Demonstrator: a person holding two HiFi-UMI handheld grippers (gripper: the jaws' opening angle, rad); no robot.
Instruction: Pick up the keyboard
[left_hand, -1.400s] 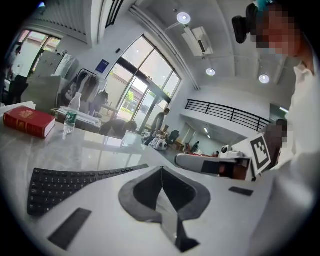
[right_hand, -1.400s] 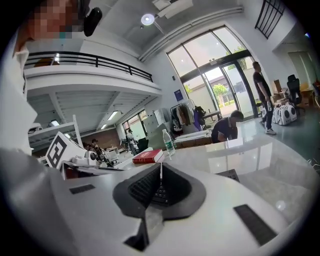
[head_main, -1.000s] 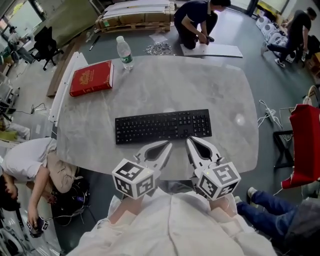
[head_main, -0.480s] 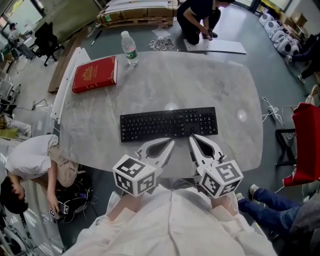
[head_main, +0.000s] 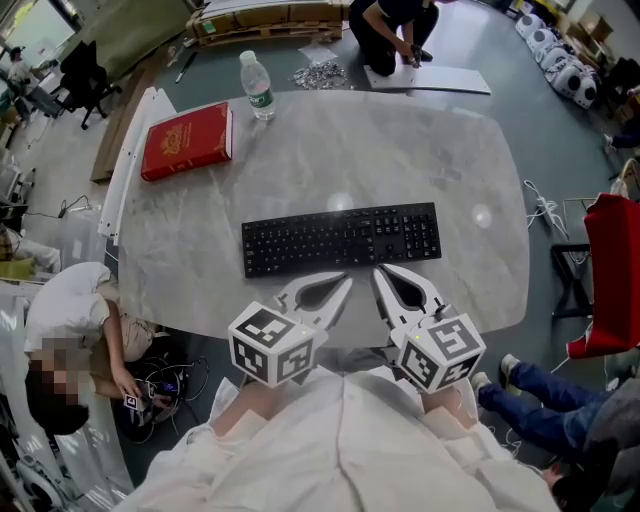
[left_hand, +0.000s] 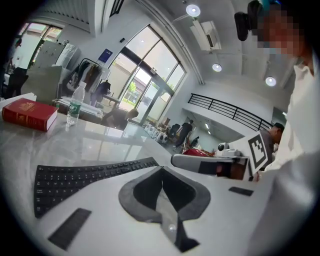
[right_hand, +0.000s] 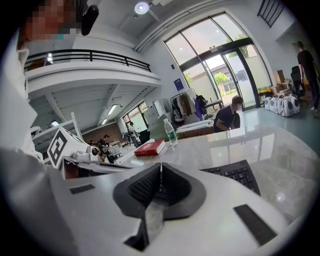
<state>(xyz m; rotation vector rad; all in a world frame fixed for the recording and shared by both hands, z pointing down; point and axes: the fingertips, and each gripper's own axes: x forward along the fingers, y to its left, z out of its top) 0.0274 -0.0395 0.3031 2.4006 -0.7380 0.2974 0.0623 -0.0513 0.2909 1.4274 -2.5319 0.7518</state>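
Observation:
A black keyboard (head_main: 341, 238) lies flat across the middle of the pale marble table (head_main: 440, 160). Both grippers hover just on the near side of it, apart from it. My left gripper (head_main: 345, 279) points at its lower middle edge and is shut with nothing between its jaws. My right gripper (head_main: 378, 271) sits beside it, also shut and empty. In the left gripper view the keyboard (left_hand: 85, 177) stretches to the left beyond the shut left gripper (left_hand: 161, 169). In the right gripper view the keyboard (right_hand: 237, 175) shows to the right of the shut right gripper (right_hand: 160, 164).
A red book (head_main: 187, 141) and a clear water bottle (head_main: 256, 88) stand at the table's far left. People crouch on the floor beyond the far edge (head_main: 395, 35) and at the left (head_main: 65, 330). A red-draped chair (head_main: 610, 280) stands at the right.
The head view has shifted, so the keyboard sits slightly higher and further right in the picture. Both grippers stay shut just short of its near edge.

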